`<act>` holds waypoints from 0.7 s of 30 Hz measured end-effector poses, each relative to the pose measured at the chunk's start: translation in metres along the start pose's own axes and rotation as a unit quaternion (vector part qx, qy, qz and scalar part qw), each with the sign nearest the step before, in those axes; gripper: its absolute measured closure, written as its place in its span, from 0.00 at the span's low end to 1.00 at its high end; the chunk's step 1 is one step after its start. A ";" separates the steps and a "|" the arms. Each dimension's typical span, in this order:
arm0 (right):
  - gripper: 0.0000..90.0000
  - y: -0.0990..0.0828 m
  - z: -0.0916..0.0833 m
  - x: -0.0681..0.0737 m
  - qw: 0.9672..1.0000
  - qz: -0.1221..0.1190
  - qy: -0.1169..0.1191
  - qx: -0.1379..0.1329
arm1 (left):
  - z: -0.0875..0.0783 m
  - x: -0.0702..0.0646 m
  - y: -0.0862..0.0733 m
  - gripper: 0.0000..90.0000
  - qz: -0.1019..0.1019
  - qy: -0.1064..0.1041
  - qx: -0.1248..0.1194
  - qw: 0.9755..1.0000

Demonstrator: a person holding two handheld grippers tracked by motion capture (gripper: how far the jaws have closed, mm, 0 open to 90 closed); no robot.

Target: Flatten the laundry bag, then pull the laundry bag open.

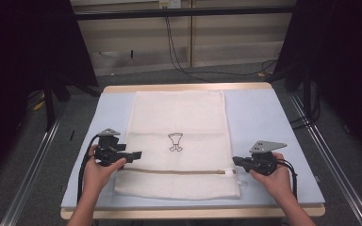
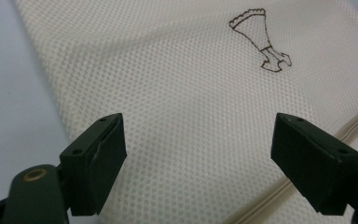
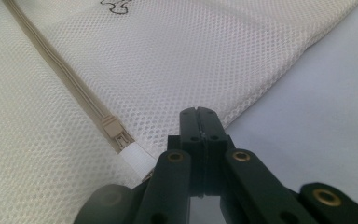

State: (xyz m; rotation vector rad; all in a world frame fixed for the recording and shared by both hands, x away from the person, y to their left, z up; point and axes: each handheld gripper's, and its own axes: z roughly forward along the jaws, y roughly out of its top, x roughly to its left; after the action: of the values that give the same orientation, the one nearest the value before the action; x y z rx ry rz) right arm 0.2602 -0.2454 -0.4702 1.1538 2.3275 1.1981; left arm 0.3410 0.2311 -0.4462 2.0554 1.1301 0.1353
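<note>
**Claws poised at a mesh bag (image 1: 176,110) on the desk (image 1: 259,117)**

Nearest the lens: left claw (image 2: 198,149), released and spread wide just above the bag's left edge, with nothing pinched between. Right claw (image 3: 200,116) clenched tight at the opposite edge, just beside the zipper's end, with no cloth visible between its tips.

Mesh bag spread flat down the middle of the pale blue desk, near hem close to the person's hands. Crossed near that hem by a beige zipper (image 1: 179,171) and marked at the centre with a small printed figure (image 1: 175,141).

By the look of it, light, limp and floppy. Open weave likely to snag on a hard edge, and apt to slide over the smooth desk. Likely to sag and fold if lifted at one point. Best taken along a side hem or at a corner, or by the slider (image 3: 111,126) and white tab (image 3: 137,159) for opening.

Impossible to say whether anything lies inside, though flat enough to suggest not. Lower end of the white tab lost beneath the right claw, contact between them unclear. Slider's pull too small to make out from above.
</note>
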 end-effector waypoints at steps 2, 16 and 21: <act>1.00 0.000 -0.001 0.001 1.000 0.002 0.002 0.001 | 0.003 -0.002 0.001 0.18 0.002 -0.002 0.001 1.000; 1.00 0.000 -0.002 0.004 1.000 -0.005 0.010 -0.003 | 0.018 -0.024 0.009 0.07 -0.003 -0.019 0.011 1.000; 1.00 0.000 -0.004 0.004 1.000 -0.009 0.012 -0.005 | 0.025 -0.037 0.013 0.04 0.028 -0.037 0.011 0.999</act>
State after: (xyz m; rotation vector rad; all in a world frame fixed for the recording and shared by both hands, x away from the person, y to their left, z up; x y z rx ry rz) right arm 0.2552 -0.2443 -0.4677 1.1192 2.3421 1.2235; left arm 0.3386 0.1851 -0.4449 2.0949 1.0342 0.0730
